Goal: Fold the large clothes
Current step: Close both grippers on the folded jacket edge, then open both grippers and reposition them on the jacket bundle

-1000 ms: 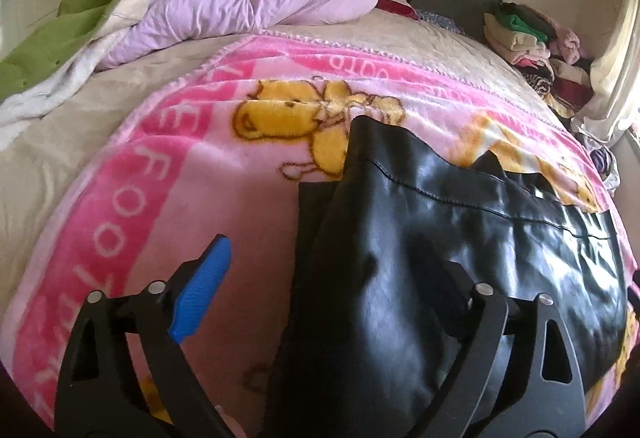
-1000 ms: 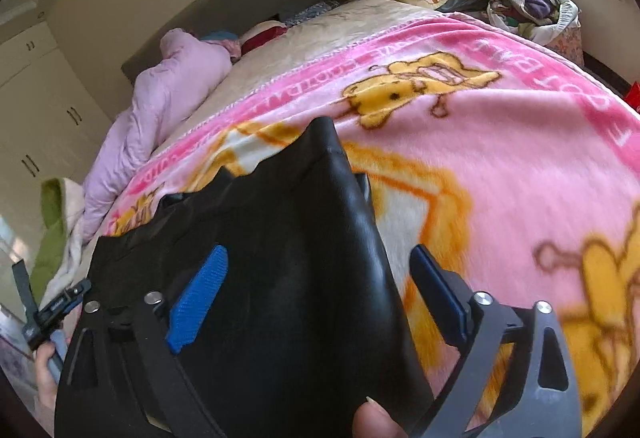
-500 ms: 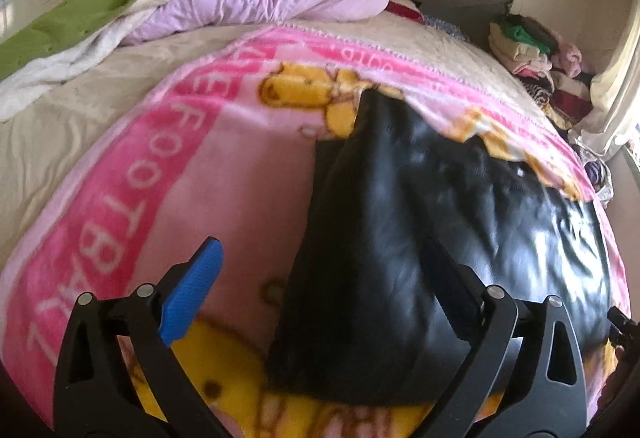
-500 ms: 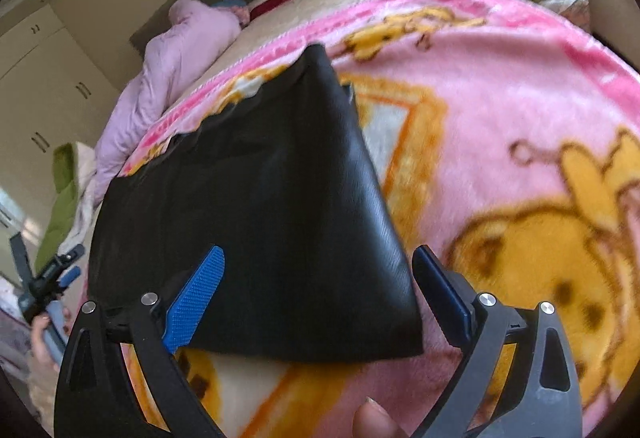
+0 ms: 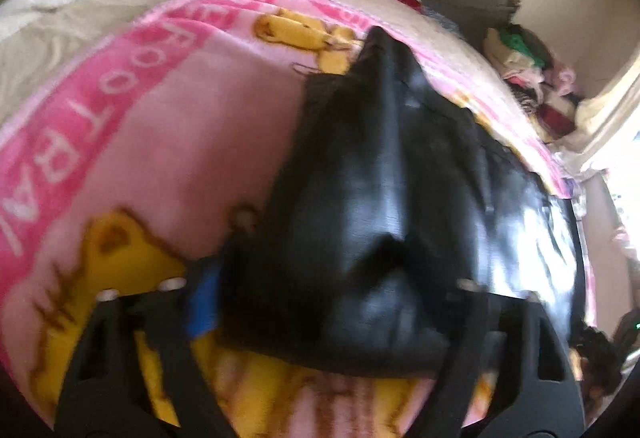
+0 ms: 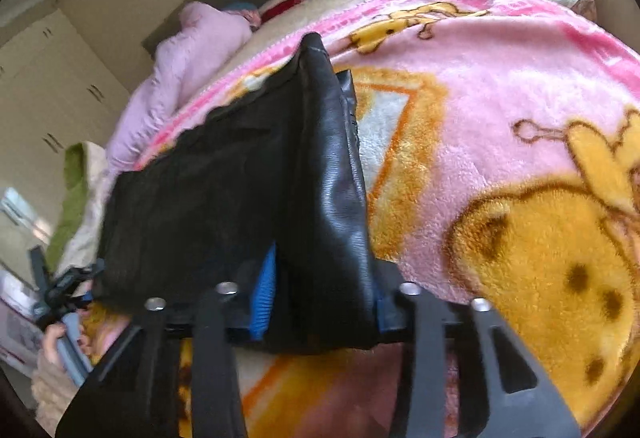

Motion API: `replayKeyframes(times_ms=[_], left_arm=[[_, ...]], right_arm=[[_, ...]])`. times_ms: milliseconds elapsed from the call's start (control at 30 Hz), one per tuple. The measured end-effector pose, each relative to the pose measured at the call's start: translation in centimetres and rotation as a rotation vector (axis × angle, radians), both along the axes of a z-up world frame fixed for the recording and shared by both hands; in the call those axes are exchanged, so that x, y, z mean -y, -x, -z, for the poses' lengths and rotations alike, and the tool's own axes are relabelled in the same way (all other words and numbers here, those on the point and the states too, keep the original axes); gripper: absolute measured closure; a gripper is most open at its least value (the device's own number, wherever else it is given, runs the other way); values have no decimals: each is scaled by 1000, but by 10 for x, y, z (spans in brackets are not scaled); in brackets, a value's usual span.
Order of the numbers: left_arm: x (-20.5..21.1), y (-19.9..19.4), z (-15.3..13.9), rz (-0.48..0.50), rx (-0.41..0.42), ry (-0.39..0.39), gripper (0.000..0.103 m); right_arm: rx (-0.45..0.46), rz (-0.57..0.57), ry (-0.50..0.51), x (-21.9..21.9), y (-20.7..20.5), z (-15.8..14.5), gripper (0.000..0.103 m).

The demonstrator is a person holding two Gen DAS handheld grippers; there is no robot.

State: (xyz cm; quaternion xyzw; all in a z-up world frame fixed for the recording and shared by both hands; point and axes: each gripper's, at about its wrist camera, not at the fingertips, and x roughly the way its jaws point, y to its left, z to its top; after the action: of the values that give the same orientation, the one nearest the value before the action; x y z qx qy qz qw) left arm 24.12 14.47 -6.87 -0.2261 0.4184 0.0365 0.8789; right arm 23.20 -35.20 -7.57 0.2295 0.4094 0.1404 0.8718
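Both grippers are closing on the near edge of the black garment. The right gripper pinches a raised fold; the left gripper bunches another.

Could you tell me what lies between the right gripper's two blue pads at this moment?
In the right wrist view, the near edge of the black leather garment is bunched between the closing right gripper, whose pads press on it.
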Motion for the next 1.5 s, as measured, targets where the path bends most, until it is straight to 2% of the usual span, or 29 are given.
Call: replayKeyframes(times_ms=[33,100,200,333,467,600,800,867,900,967,1067,1133,1200,1233,1333,1433,1500], left_arm=[[4,1,-1,1,-1,-12,43],[10,5,-5,0,0,-28,59],[14,13,-13,-4,-1,-54,70],[19,26,-18,4,-15,-53,71],[29,34,-16,12,-26,-101,70],[28,34,-17,21,-38,-109,70],[25,33,-17,45,-49,-110,66],[24,34,-17,48,-50,-106,64],[24,34,-17,49,-50,-102,64],[23,35,-17,53,-49,-96,63],[22,35,-19,57,-46,-102,59],[23,37,-20,56,-42,-107,56],[24,40,-23,54,-37,-113,45],[25,41,-23,54,-37,-117,43],[27,44,-27,55,-33,-126,38],[28,46,-31,49,-23,-132,28],[26,49,-36,43,-14,-137,27]], right_arm=[[5,-9,0,0,1,-2,75],[17,-19,16,0,2,-7,77],[-10,-33,36,2,1,-12,78],[-46,-47,30,12,4,-11,78],[-55,-51,53,13,9,-11,77],[-71,-16,80,9,10,-12,73],[-101,12,144,4,5,-18,60],[-103,30,143,4,6,-24,46],[-91,39,144,4,7,-30,43],[-70,56,154,2,10,-40,30],[-36,53,161,-7,12,-55,19],[-26,55,191,-17,12,-61,16],[-8,61,208,-25,12,-67,13],[-5,66,211,-25,13,-68,11],[-6,91,185,-23,11,-70,11],[3,149,175,-20,14,-72,10],[49,206,225,-22,19,-80,7]])
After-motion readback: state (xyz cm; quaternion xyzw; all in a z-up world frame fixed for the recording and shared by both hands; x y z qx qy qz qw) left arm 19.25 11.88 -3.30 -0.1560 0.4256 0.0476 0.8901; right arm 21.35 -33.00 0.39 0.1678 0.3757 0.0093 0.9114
